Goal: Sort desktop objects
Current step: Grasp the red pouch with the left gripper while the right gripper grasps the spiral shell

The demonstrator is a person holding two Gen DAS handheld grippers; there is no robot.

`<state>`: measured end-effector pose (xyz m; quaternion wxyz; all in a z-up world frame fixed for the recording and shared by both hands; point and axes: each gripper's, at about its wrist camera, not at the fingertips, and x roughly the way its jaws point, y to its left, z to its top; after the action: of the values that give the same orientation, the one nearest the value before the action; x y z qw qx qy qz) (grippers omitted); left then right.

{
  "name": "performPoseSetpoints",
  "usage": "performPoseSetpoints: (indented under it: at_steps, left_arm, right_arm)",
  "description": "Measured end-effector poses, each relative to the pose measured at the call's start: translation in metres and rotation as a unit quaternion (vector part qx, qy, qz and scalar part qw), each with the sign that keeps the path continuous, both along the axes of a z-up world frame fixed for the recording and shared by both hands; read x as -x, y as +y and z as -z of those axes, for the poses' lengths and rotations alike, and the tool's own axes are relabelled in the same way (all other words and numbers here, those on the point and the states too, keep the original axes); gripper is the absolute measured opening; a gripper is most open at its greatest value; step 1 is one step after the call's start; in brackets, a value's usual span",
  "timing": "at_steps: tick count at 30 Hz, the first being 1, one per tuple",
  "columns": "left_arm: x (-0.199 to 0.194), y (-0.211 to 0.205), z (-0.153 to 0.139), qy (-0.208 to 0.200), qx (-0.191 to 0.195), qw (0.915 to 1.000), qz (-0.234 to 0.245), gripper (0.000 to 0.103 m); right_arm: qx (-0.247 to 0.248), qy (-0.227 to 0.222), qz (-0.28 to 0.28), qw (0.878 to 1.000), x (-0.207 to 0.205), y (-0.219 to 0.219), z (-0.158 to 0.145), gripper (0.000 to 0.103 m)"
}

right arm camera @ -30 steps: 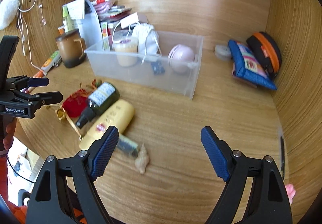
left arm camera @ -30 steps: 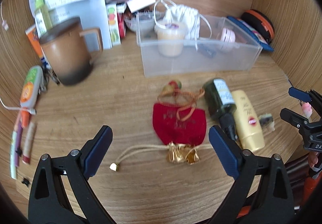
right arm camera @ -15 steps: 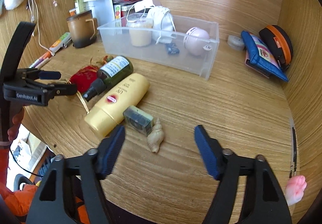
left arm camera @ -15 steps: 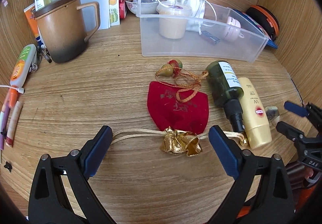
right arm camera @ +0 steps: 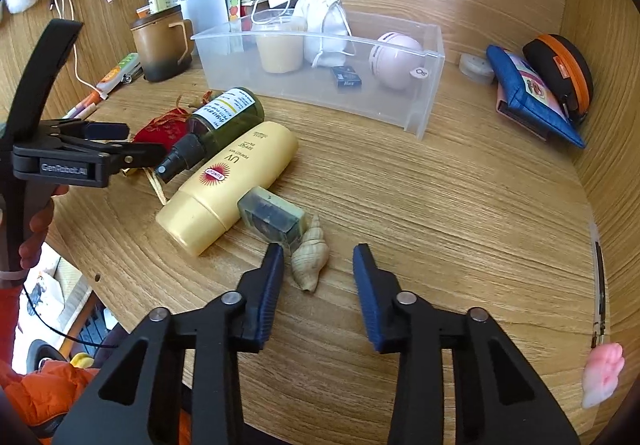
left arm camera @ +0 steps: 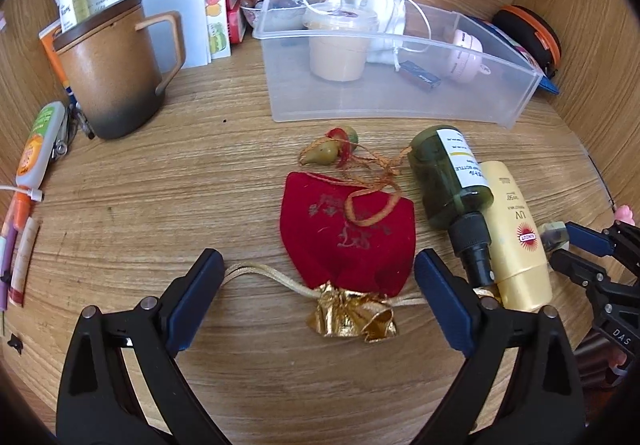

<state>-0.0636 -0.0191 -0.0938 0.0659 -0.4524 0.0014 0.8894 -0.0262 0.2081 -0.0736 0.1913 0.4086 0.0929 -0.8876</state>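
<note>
Near the wooden worktop's [right arm camera: 440, 205] front edge: one beige spiral seashell [right arm camera: 310, 257] between my closing right gripper [right arm camera: 318, 257]; one red velvet pouch [left arm camera: 348, 237] before my wide-open left gripper [left arm camera: 316, 279].

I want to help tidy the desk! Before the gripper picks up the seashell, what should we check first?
1. Seashell lies between the right gripper fingers: ok; the jaws are closing, pads not pressing yet.
2. Shell centred in the gap: not ok, it sits close to the left finger.
3. Small box clear of the grip: not ok, it touches the shell beside that fingertip.
4. Room in the clear bin: ok, bare floor shows.
5. Left gripper out of the way: ok, open over the red pouch.
6. Shell sturdy enough: cannot tell.
</note>
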Motion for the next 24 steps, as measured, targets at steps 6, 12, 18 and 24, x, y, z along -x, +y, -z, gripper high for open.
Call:
performPoseSetpoints:
  at_steps: [6,12,18,24]
  left_arm:
    - [-0.001,0.003,-0.002,0.011,0.007,0.9998,0.012,0.075]
    - [-0.001,0.003,-0.002,0.020,0.007,0.9997,0.015,0.054]
    - [-0.001,-0.007,-0.004,0.014,-0.017,0.9997,0.009,0.035]
    - [-0.007,-0.016,-0.008,0.021,-0.021,0.9995,-0.003,0.033]
  right_arm:
    - [0.002,0.002,-0.002,1.000,0.000,0.000,-0.001,0.022]
    - [0.003,0.002,-0.001,1.000,0.000,0.000,-0.001,0.017]
    - [0.011,-0.005,0.009,1.000,0.003,0.003,-0.002,0.017]
    - [0.020,-0.004,0.023,1.000,0.006,0.011,-0.007,0.017]
